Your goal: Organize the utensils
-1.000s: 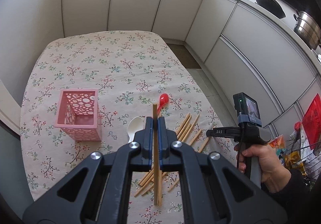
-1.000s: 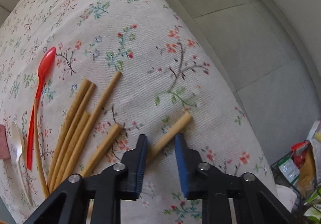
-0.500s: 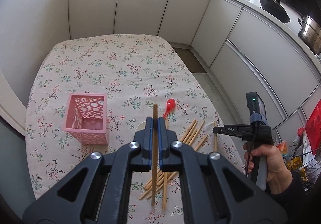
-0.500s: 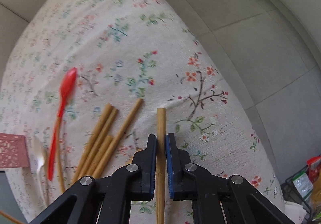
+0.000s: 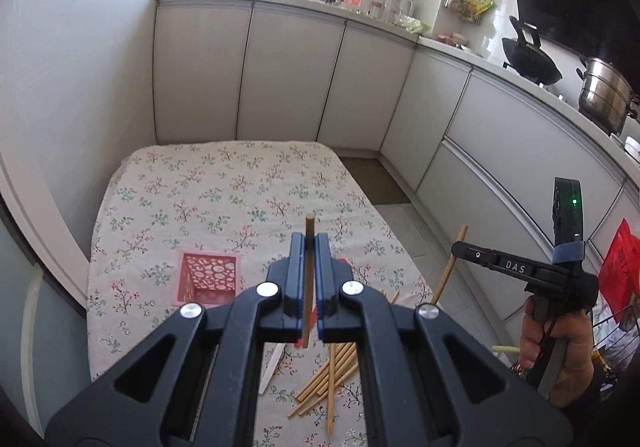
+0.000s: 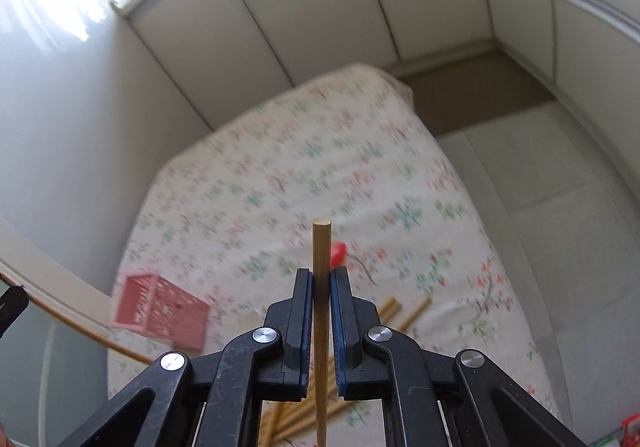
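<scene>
over the floral tablecloth (image 5: 224,183), low in frame, your left gripper (image 5: 307,247) and right gripper (image 6: 321,279) each clamp one chopstick (image 6: 321,247), light, stiff, slippery, so pinch mid-shaft toward the pink basket (image 5: 208,279).

"DAS" on the right tongs (image 5: 454,247) arm

Left claw (image 5: 308,247) angled downward, jaws clamped tight around thin stick. Right claw (image 6: 320,279) likewise pitched down, jaws pressed together on stick. Right hand (image 5: 560,347) wraps claw handle.
</scene>
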Tool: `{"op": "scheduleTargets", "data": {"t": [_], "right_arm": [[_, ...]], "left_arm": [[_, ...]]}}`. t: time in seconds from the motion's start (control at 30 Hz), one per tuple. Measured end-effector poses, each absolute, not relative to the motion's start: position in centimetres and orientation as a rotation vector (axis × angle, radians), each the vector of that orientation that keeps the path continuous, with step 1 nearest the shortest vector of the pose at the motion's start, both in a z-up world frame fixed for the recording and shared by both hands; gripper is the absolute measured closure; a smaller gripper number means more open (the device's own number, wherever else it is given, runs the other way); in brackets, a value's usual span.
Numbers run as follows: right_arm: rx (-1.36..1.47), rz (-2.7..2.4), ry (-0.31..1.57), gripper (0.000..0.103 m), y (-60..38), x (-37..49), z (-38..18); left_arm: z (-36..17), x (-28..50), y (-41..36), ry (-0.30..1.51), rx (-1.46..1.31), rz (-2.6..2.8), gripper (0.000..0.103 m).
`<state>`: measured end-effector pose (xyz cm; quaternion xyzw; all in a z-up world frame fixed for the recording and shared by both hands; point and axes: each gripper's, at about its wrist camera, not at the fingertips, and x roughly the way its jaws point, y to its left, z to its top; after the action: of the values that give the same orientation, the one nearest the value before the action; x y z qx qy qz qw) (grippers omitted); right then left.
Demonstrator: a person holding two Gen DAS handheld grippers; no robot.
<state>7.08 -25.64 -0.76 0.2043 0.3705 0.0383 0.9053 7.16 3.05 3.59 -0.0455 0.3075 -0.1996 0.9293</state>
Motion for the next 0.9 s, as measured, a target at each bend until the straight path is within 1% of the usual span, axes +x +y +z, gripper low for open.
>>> {"op": "scheduleTargets", "data": {"t": [0.2, 0.53, 0.7, 0.9], "right_arm": [[0.393, 0.161, 0.647, 0.096, -22.9, 7.3, 2.7], [0.357, 0.274, 0.531, 0.096, -16.5, 10.3, 7.2], [0.335, 0.326, 0.450, 0.096, -12.8, 12.4, 8.6], [0.373, 0.373, 0.416, 0.096, -10.3, 15.4, 6.4]], "left_arm": [[6.4, 6.4, 5.5, 0.479, -0.104, -0.319, 0.098], [7.7, 8.1, 7.4, 0.385, -0.063, -0.170, 0.098], [6.1, 10.3, 7.2, 0.415, -0.030, -0.154, 0.098], [2.7, 12.8, 7.2, 0.468, 0.014, -0.140, 0.098]]}}
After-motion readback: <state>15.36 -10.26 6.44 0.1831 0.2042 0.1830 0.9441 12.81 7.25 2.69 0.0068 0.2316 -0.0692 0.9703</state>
